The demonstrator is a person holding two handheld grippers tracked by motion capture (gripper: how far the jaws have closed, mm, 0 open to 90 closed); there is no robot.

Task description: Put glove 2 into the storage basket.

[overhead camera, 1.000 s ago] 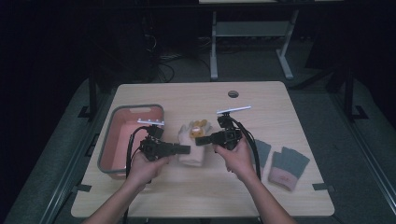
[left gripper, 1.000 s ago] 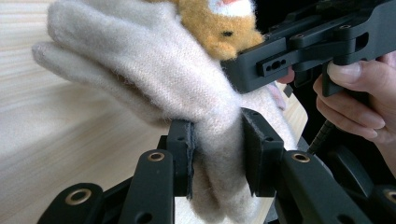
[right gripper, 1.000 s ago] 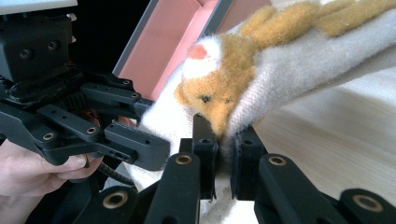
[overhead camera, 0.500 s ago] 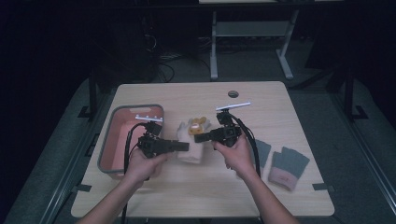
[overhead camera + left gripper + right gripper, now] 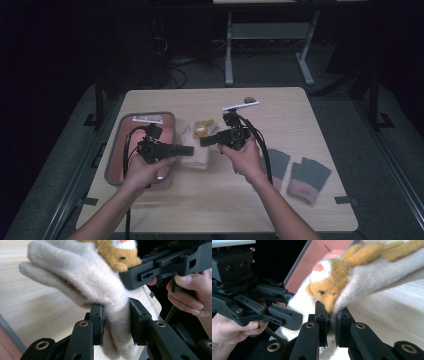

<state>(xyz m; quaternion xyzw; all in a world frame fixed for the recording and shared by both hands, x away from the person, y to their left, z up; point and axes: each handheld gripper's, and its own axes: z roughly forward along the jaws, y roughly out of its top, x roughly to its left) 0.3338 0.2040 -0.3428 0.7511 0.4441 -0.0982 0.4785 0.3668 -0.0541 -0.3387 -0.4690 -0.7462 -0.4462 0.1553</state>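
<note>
Listing, largest item first.

1. Pale wooden table (image 5: 310,120), rectangular, bearing everything below.

2. Grey-rimmed shallow tray with a salmon-pink floor (image 5: 120,150), at the table's left side. It lies under and just behind the left hand.

3. Pair of dark grey fingerless knit gloves with pink cuffs (image 5: 310,176), flat on the table at the right, well apart from the work.

4. Cream woollen glove with an orange-and-white plush animal face on its back (image 5: 200,145). It sits at the table's middle, between the two grippers and held by both. In the left gripper view its fingers (image 5: 50,267) fan away up and to the left, and its cuff end hangs down past the jaws. Long axis: roughly from front to back of the table, across the line joining the two grippers. Whether it has come clear of the table top cannot be told.

5. Left gripper (image 5: 115,322), black; jaws pinched on a fold of the cream wool near the glove's cuff side.

6. Right gripper (image 5: 331,325), black; jaws pressed nearly together on the glove's edge just below the plush face.

Judgement: both hands are equally near, each on its own side, so any pull apart would stretch the glove across its width.
</note>
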